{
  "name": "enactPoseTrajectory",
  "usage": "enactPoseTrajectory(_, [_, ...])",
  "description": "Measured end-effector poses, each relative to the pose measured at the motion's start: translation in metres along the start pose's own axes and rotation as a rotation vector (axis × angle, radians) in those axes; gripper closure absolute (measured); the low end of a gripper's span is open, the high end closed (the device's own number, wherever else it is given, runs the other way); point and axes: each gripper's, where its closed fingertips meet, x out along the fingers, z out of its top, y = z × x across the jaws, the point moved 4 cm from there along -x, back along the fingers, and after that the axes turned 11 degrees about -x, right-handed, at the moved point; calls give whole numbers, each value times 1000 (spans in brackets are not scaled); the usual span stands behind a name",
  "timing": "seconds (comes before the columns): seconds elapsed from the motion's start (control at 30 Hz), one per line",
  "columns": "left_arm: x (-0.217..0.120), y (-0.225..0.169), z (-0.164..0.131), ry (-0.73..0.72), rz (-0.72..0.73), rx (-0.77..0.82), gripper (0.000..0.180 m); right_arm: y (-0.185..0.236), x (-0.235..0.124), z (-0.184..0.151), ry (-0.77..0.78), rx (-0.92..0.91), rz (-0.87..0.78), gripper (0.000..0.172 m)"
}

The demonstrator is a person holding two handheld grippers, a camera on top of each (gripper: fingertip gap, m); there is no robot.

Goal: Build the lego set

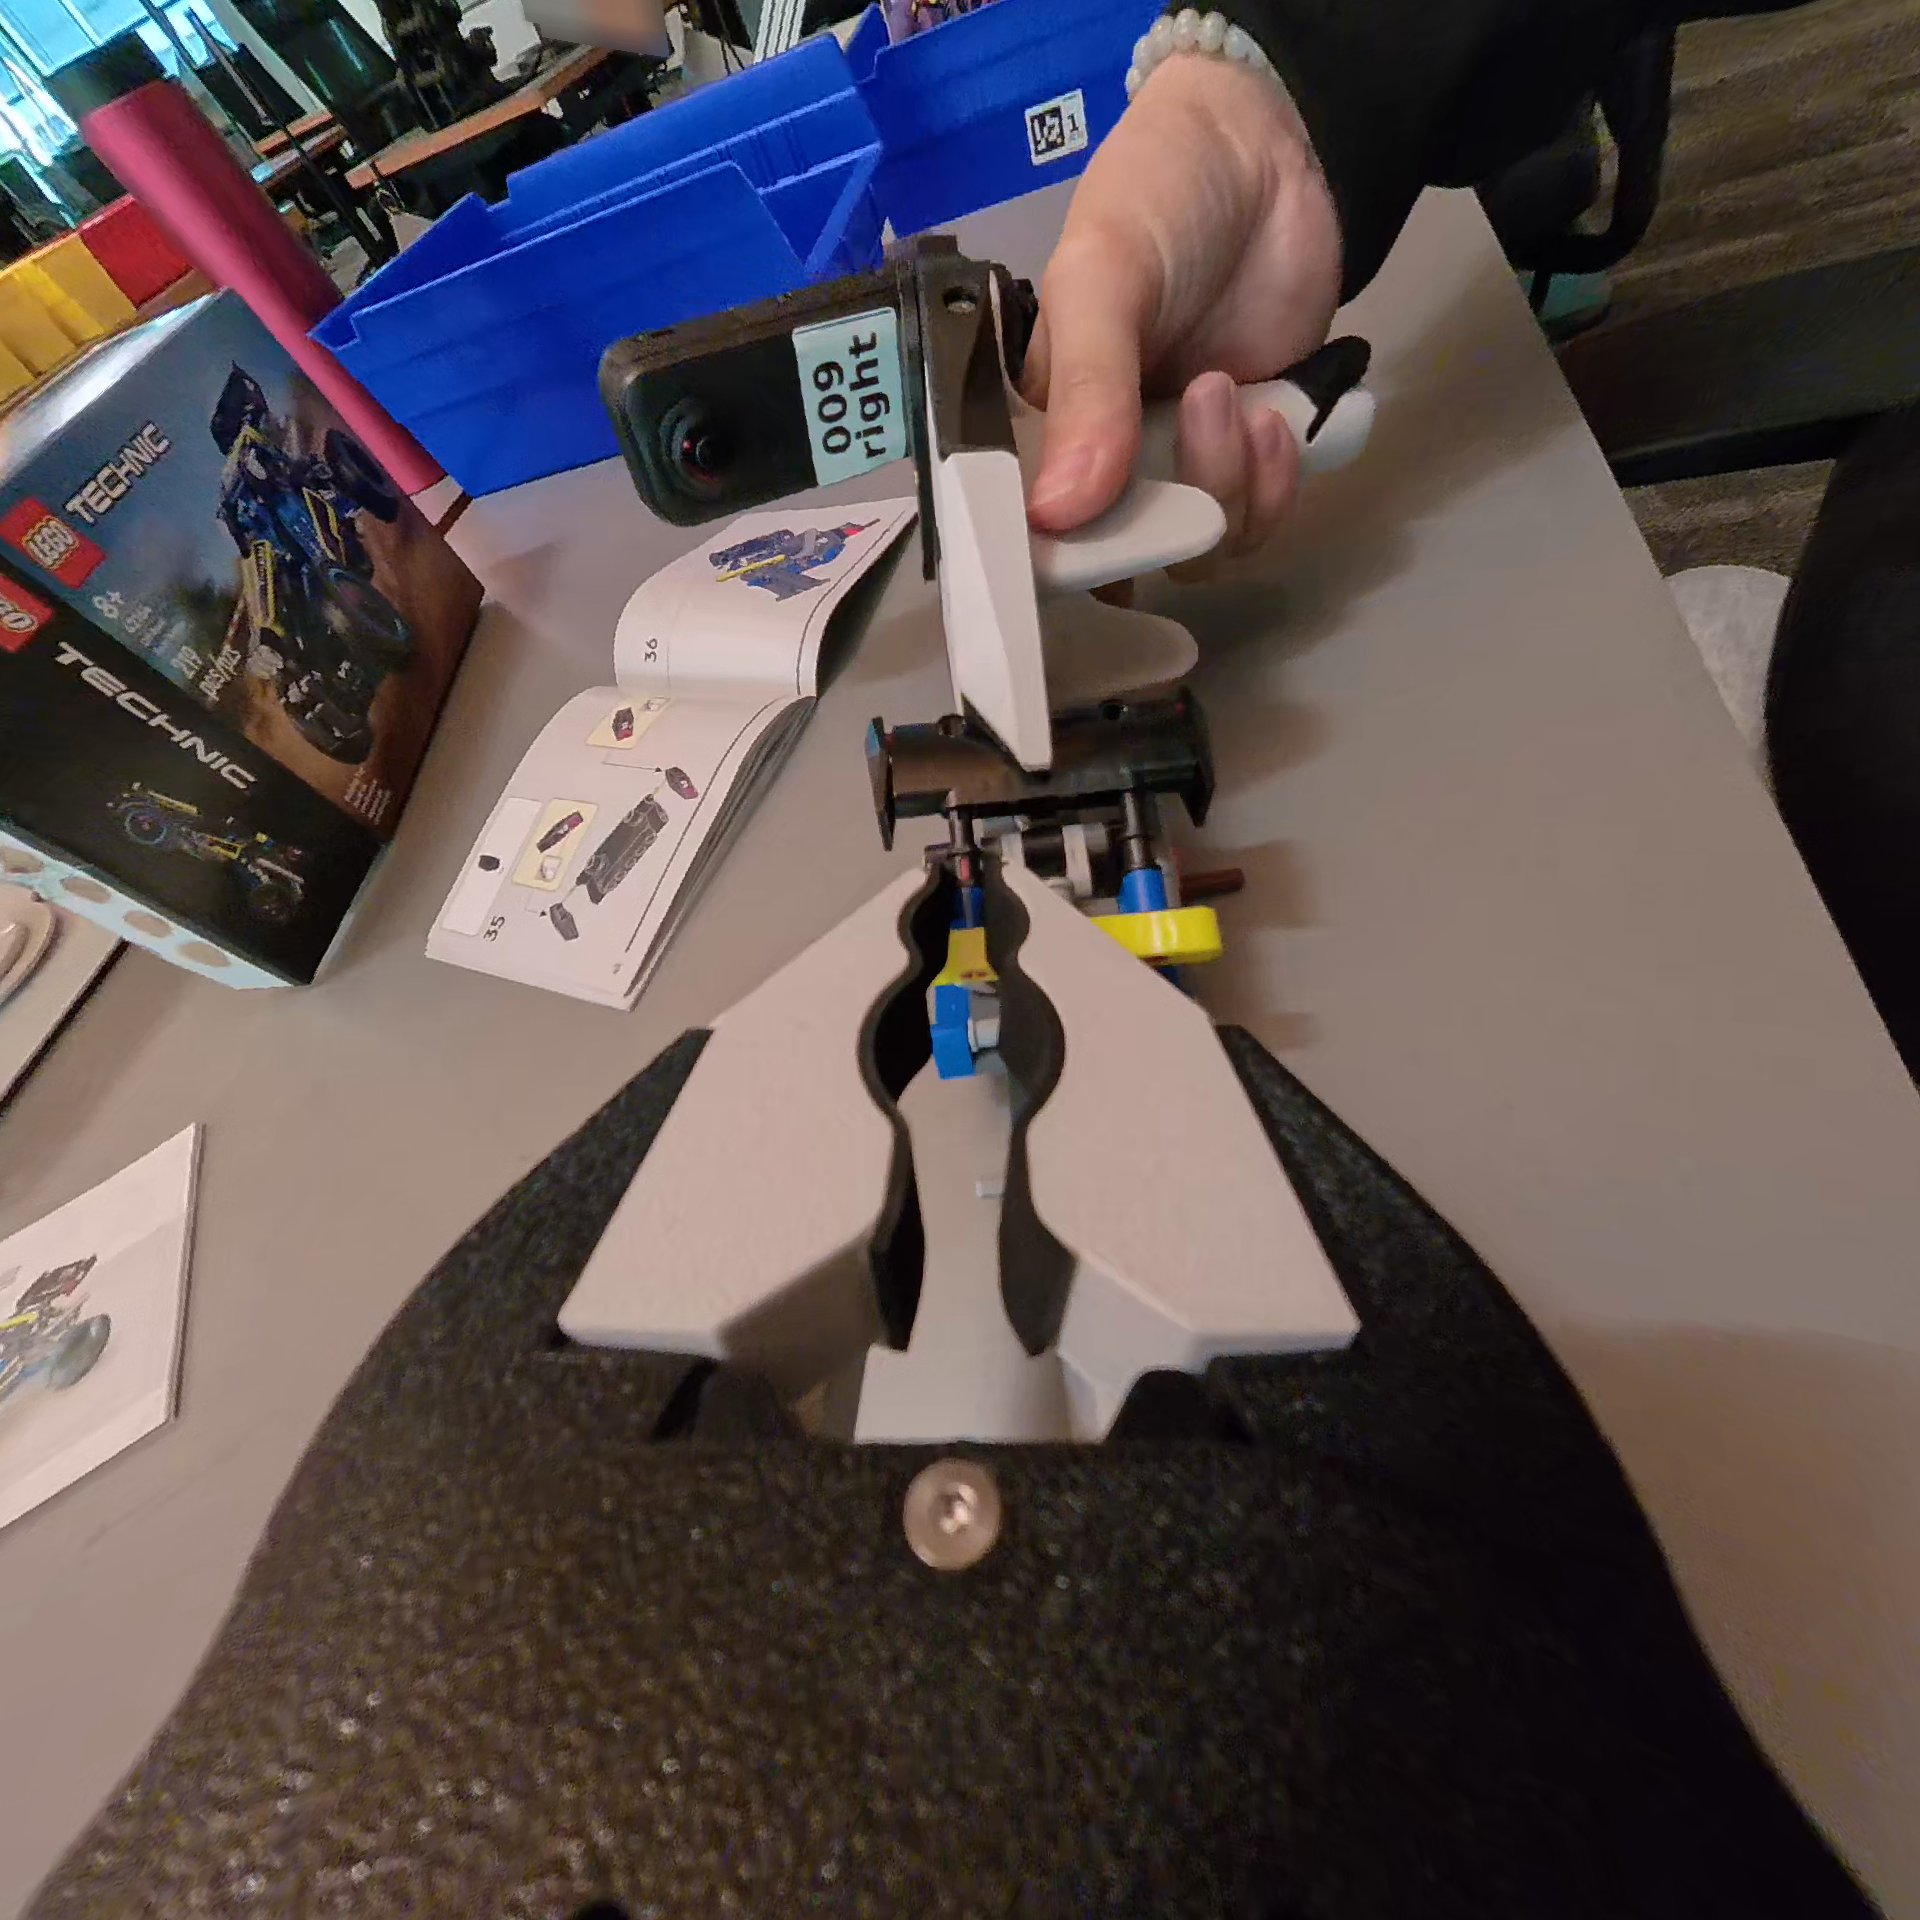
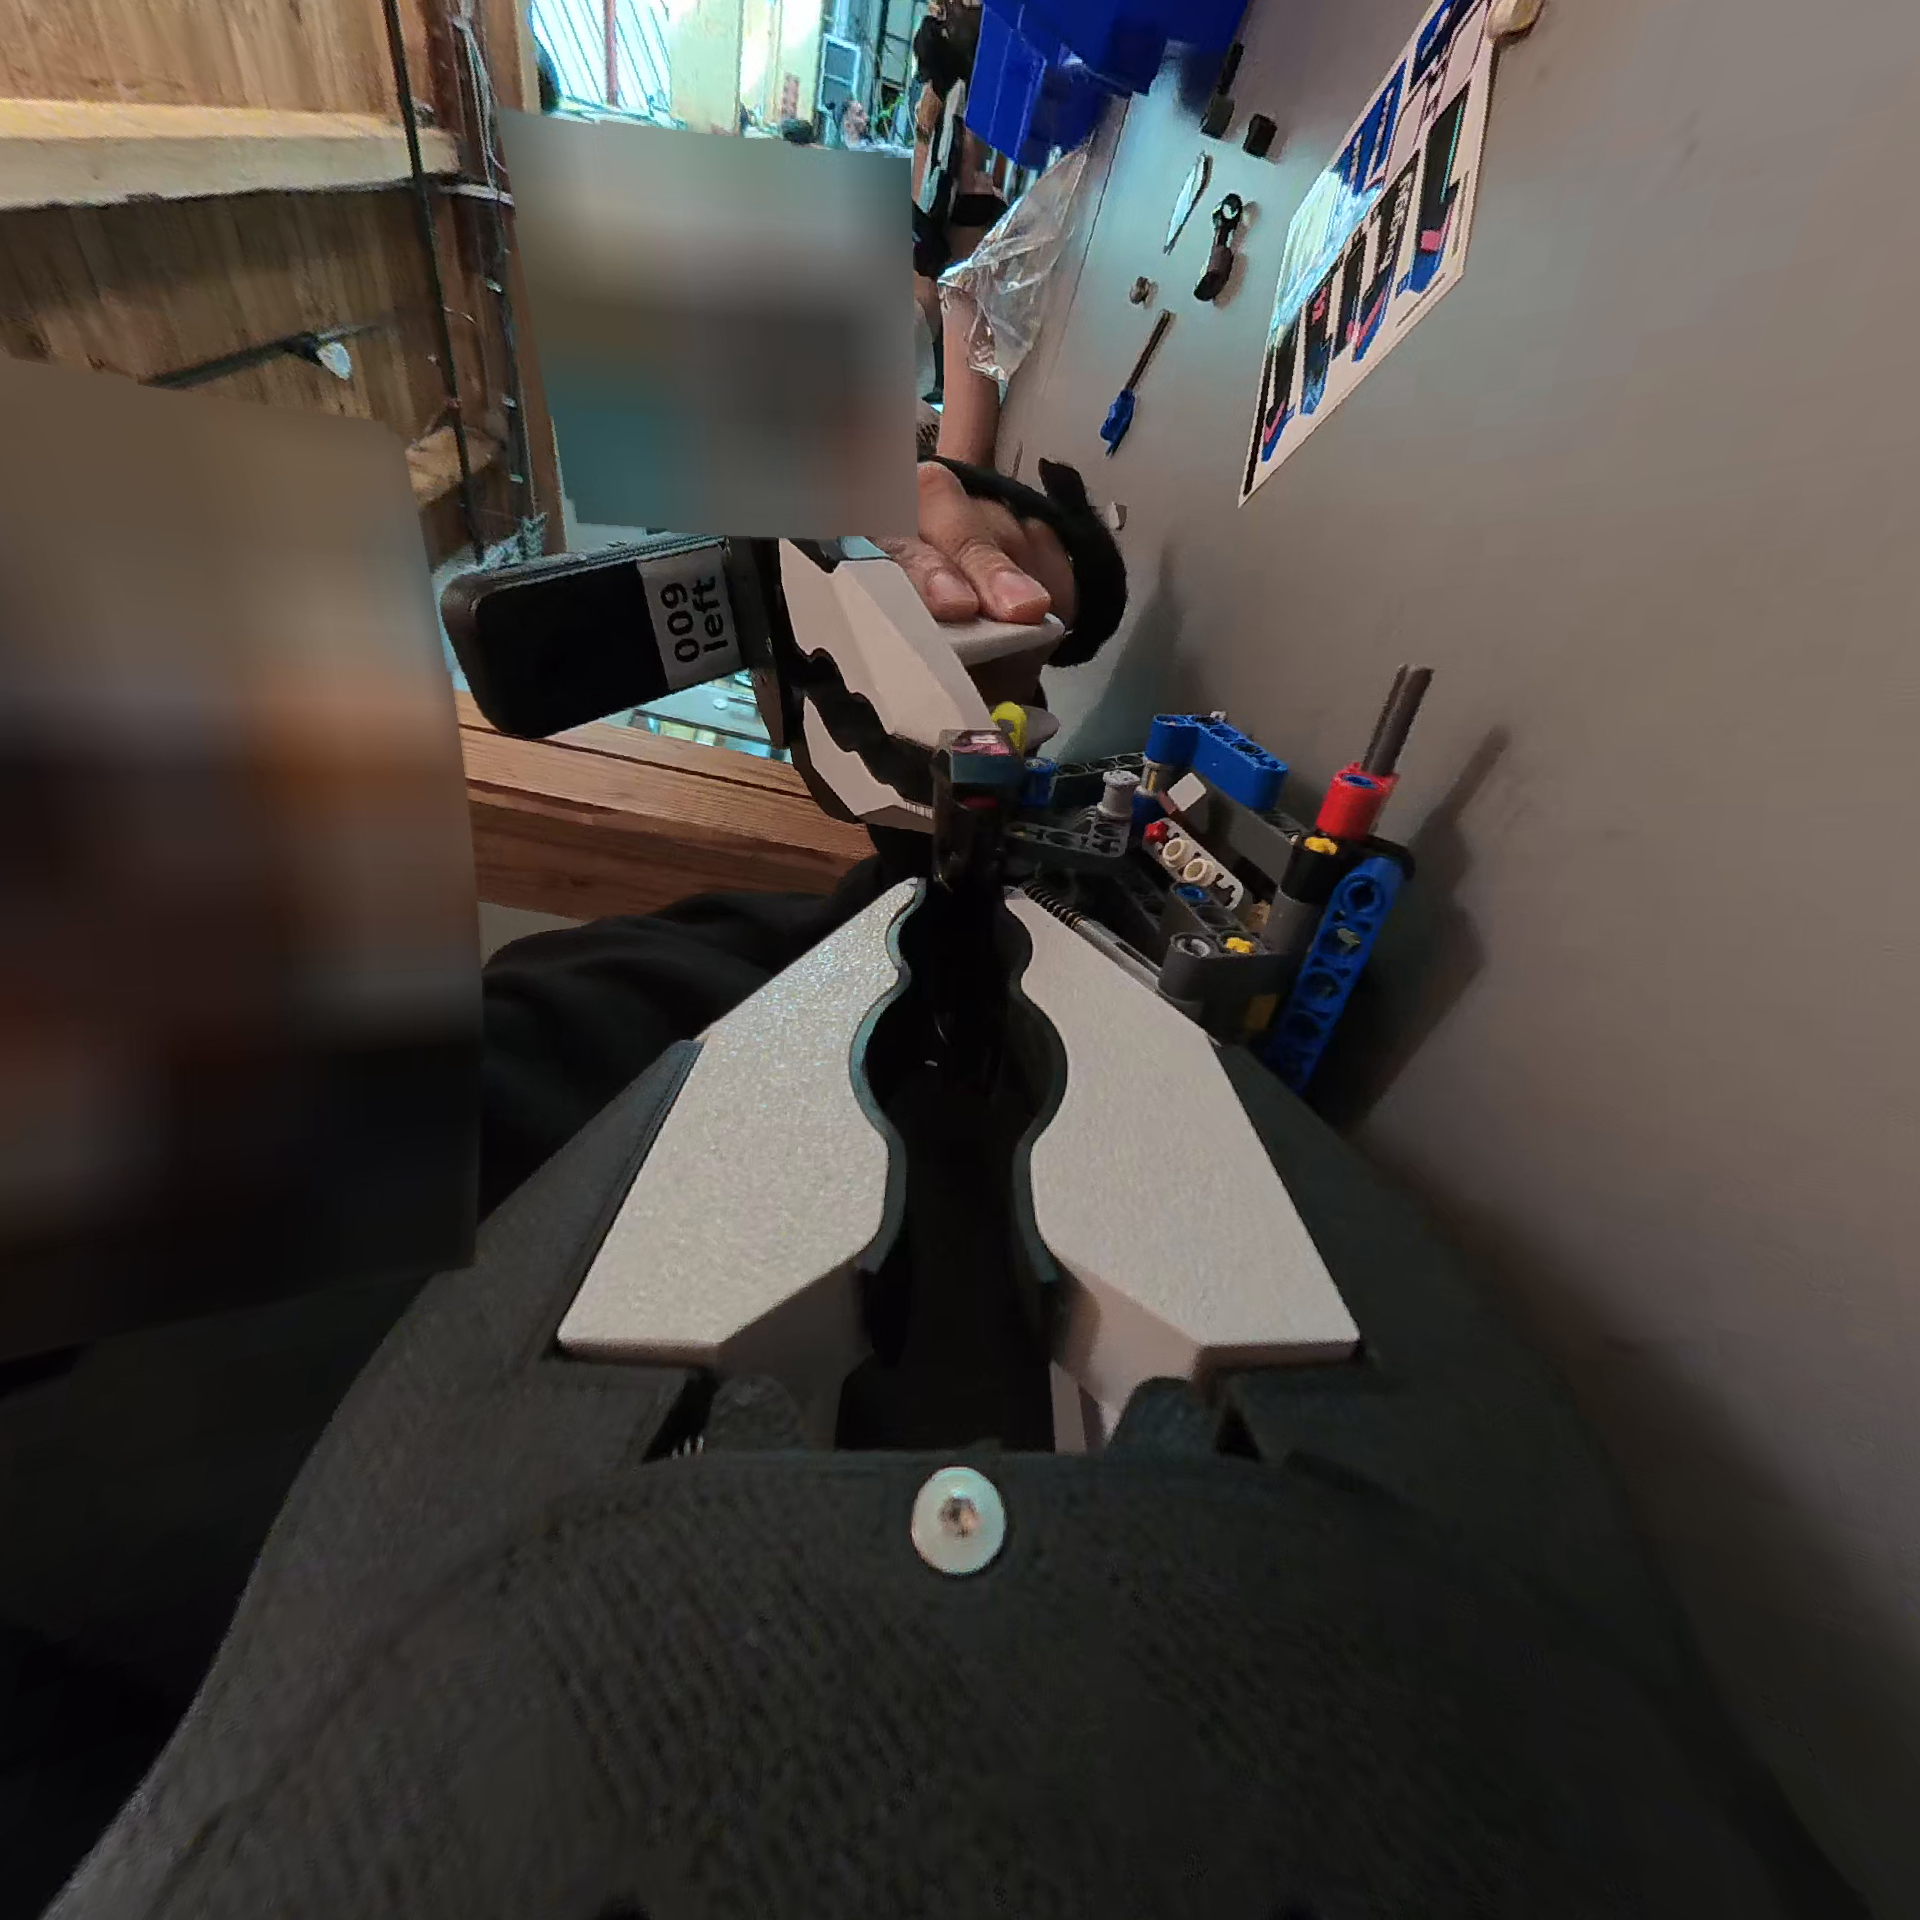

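The left gripper (image 1: 961, 883) is clenched on a thin pin of the partly built blue, yellow and black plastic brick model (image 1: 1081, 883), which rests on the grey table (image 1: 1455, 1039). The right gripper (image 2: 961, 894), coming from the far side, is clamped on the black bar assembly (image 1: 1039, 764) at the model's far end. Both tongs grip the same model. An open instruction booklet (image 1: 623, 779) lies just left; a printed cardboard box (image 1: 197, 644) sits farther left.

Matt grey table (image 1: 1455, 727), glossy plastic brick model (image 1: 1153, 914), paper booklet (image 1: 582, 862) — shiny cardboard box (image 1: 208, 644), rough black claw mount (image 1: 935, 1714)
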Motion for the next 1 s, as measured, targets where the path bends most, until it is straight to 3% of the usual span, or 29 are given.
enactPoseTrajectory(0.33, [1,1,0,-12,8,-3,177,1,-6,1,-68,65,69,149])
enactPoseTrajectory(0.53, [1,1,0,-18,7,-2,177,-1,-11,7,-191,-13,20,154])
enactPoseTrajectory(0.57, [1,1,0,-18,5,0,177,-3,-11,6,-178,-42,-12,164])
enactPoseTrajectory(1.0, [3,3,-2,-22,8,-43,177,-2,-9,9,-103,-57,-89,161])
